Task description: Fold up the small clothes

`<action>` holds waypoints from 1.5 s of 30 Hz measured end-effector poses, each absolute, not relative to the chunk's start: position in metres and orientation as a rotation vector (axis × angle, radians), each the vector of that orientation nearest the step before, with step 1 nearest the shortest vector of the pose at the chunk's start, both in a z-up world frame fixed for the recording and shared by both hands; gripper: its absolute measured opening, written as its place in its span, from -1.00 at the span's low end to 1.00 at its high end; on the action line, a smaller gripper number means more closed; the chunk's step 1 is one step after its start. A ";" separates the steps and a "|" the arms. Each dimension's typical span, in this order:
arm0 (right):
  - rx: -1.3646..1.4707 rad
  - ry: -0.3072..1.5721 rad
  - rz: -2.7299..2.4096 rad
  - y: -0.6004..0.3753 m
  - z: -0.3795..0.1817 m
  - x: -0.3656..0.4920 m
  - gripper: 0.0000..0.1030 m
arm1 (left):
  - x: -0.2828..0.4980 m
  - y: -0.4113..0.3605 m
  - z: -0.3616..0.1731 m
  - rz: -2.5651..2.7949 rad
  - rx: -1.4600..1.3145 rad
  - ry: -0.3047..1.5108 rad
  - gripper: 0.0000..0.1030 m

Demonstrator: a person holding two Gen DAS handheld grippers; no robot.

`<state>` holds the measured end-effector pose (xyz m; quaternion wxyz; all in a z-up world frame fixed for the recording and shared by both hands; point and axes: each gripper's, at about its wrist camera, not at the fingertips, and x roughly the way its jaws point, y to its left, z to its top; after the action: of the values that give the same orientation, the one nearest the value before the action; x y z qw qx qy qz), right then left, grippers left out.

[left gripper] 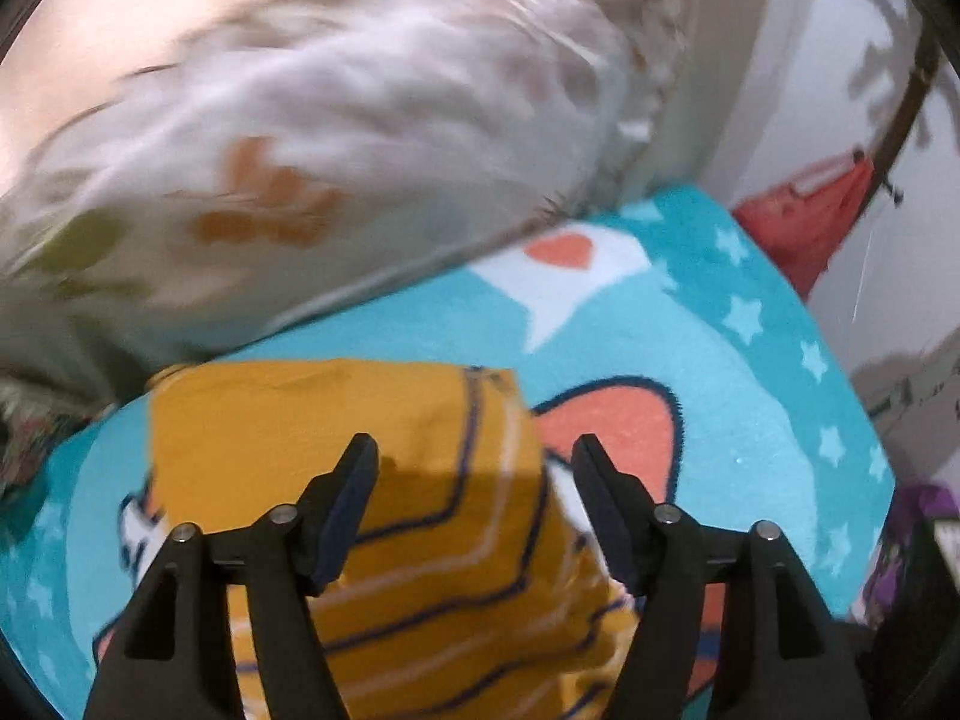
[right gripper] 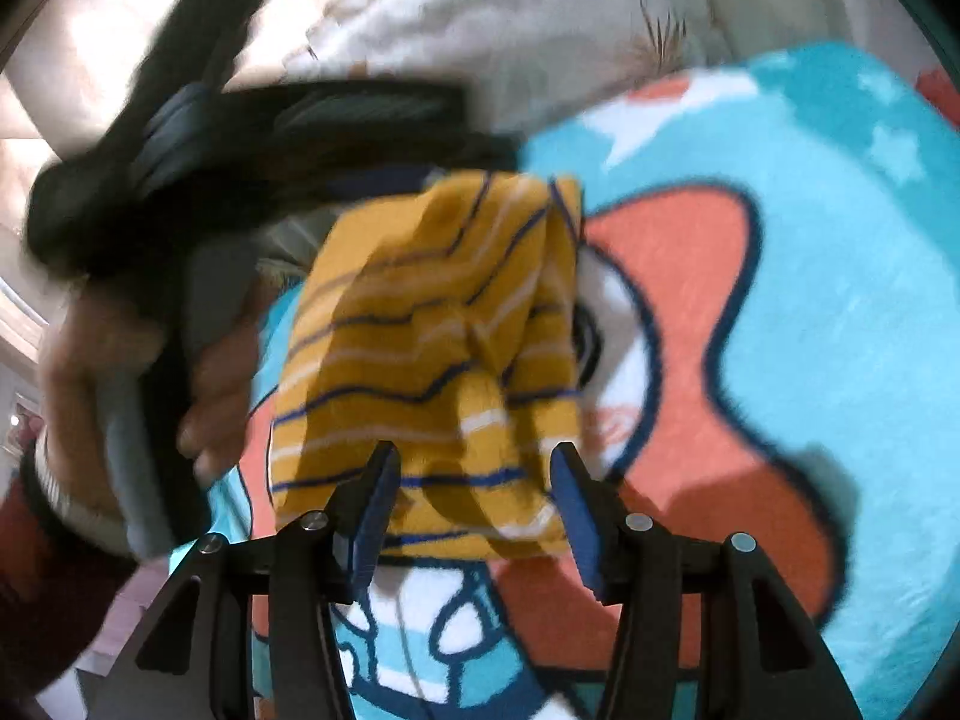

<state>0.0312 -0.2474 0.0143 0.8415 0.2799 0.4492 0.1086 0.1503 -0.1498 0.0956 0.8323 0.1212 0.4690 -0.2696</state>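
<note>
— While both grippers hang over the bed, how do their jaws stand?

— The left gripper [left gripper: 474, 450] is well open, its fingers apart with nothing pinched; the shirt [left gripper: 372, 468] lies below and between them, and I see no pad pressing the cloth. The right gripper [right gripper: 474, 459] is also parted, somewhat narrower, and its blue pads sit either side of the shirt's near edge without clamping it, as far as the right view shows.

— And the shirt itself?

— Mustard yellow with thin blue and white stripes, folded into a compact bundle. It rests on the blanket [left gripper: 750, 372], a teal one with white stars, a heart in a speech bubble and a big coral cartoon shape. In the right view the shirt [right gripper: 432, 324] lies partly over that coral shape, creased and bunched toward its far end.

— What is beyond it?

— A pale pillow [left gripper: 336, 138] with blurred orange and green prints lies along the blanket's far side, touching it. In the right view a hand [right gripper: 90, 372] grips the left gripper's handle just left of the shirt, a dark red sleeve [right gripper: 24, 552] at the wrist. To the far right in the left view, something red [left gripper: 810, 222] hangs against a light wall; I cannot tell what it is.
</note>
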 end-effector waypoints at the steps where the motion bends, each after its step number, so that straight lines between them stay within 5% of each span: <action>1: 0.585 0.943 0.233 -0.247 0.017 0.033 0.13 | 0.149 -0.138 0.096 -0.542 0.237 0.992 0.43; 8: 0.519 1.075 0.305 -0.230 -0.014 0.056 0.20 | 0.171 -0.077 0.050 -0.339 0.148 1.139 0.43; 17: 0.468 1.013 0.332 -0.223 0.012 0.062 0.24 | 0.137 -0.045 0.085 -0.323 0.030 1.036 0.49; 24: 0.370 1.110 0.349 -0.203 -0.007 0.075 0.32 | 0.135 -0.006 0.044 -0.238 -0.106 1.186 0.52; 30: 0.384 1.083 0.343 -0.218 0.009 0.069 0.32 | 0.104 0.018 0.070 -0.175 -0.106 1.075 0.52; 36: 0.365 1.065 0.282 -0.216 0.012 0.097 0.34 | 0.096 0.021 0.030 -0.117 -0.022 1.183 0.52; 45: 0.353 1.080 0.220 -0.225 0.019 0.114 0.45 | 0.089 0.022 0.046 -0.110 0.056 1.138 0.52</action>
<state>0.1139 -0.2247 0.0191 0.8371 0.1668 0.5105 0.1037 0.0888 0.0218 0.0456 0.8407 0.0266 0.5384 -0.0522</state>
